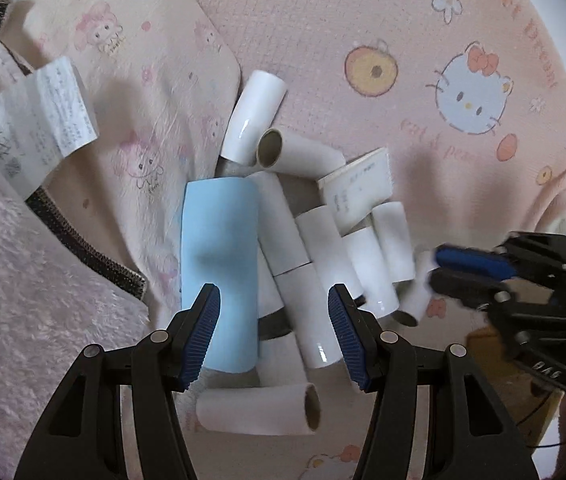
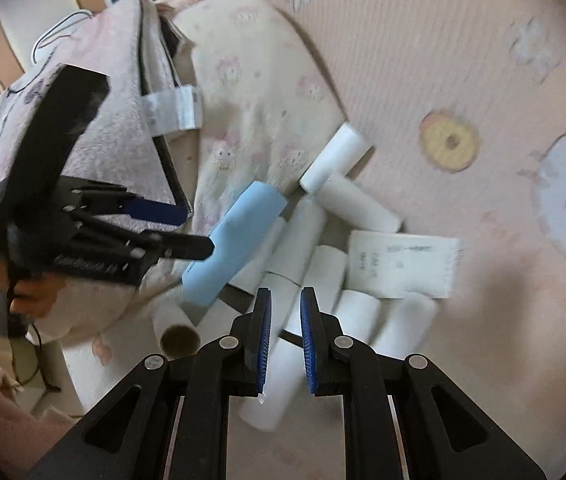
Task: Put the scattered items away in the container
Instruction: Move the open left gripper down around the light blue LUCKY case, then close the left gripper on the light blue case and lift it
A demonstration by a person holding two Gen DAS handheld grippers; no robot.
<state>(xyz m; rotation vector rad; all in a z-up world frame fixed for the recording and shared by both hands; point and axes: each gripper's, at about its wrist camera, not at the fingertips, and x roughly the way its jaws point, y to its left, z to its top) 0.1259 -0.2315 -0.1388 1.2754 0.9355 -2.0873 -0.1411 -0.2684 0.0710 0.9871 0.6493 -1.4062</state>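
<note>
The pink printed mat (image 1: 363, 32) carries cartoon cat faces, a doughnut print and pale lettering of which "Sweet Dream" and "eat & peace" can roughly be made out. A long white fabric care label (image 1: 39, 120) hangs from the plush pink fabric container (image 1: 23, 280) at the mat's left edge; its small print is too fine to read. A flat white paper slip (image 1: 359, 188) with faint unreadable lines lies on top of the pile. The other gripper's body shows "DAG" embossed, seen upside down.

The scattered items sit mid-mat, just beside the container's cream printed lining (image 1: 131, 120): a light blue paper roll (image 1: 219, 248), a glossy white roll (image 1: 253, 116), a white cardboard tube with a brown open end (image 1: 299, 154) and a heap of further white tubes (image 1: 323, 248).

The left hand-held gripper (image 1: 274, 300) hangs over the pile with its jaws wide apart and nothing held; the blue roll lies under its left finger and white tubes lie between the fingers.

The right hand-held gripper (image 2: 285, 312) hovers over the right part of the heap, jaws drawn nearly together, gripping nothing; a white tube (image 2: 279, 368) lies beneath the narrow gap.
</note>
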